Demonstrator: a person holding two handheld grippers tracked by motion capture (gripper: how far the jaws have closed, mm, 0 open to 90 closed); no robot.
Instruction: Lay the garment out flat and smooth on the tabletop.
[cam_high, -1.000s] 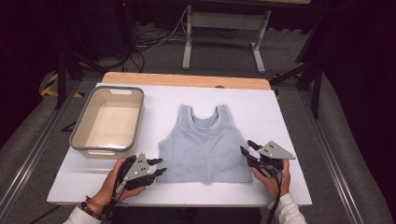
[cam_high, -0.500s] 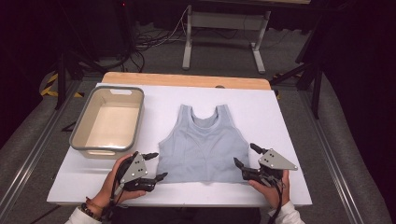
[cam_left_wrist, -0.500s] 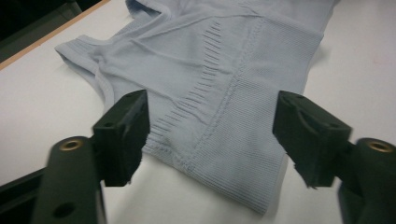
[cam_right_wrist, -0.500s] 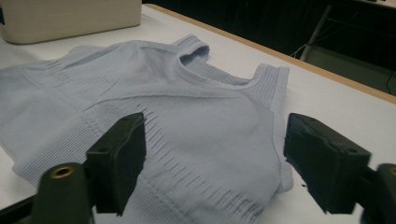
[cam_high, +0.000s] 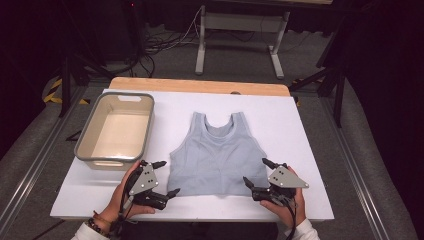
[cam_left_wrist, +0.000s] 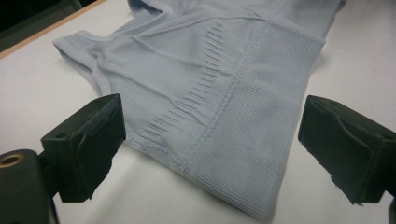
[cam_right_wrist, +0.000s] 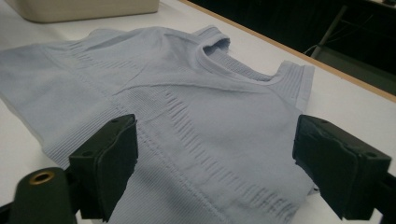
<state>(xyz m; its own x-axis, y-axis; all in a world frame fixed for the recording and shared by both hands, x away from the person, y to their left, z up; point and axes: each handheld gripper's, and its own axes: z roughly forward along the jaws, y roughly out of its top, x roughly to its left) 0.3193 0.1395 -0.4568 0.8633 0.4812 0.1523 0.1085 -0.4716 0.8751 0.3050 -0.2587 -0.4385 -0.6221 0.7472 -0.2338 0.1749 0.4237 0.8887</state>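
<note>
- High view: I am holding the left gripper (cam_high: 162, 178) just off the lower left corner of the pale blue ribbed sleeveless knit top (cam_high: 217, 157), which is lying flat and face up in the middle of the white table board (cam_high: 310, 145). The right gripper (cam_high: 256, 173) is sitting at the lower right corner. Both sets of jaws have just been opening and are standing wide, gripping nothing. The beige rectangular plastic tub with a grey rim (cam_high: 116, 127) is standing to the left of the top, apart from it, and is holding nothing.
- Left gripper view: the jaws are straddling the ribbed hem corner of the top (cam_left_wrist: 224, 112) without pressing on it. To grip well, I am judging that both hands should pinch through both fabric layers at the hem, at matching spots.
- Right gripper view: the open jaws are framing the top (cam_right_wrist: 187, 107), with the tub's wall (cam_right_wrist: 88, 7) beyond it. Lifting evenly should be keeping the fabric from bunching.
</note>
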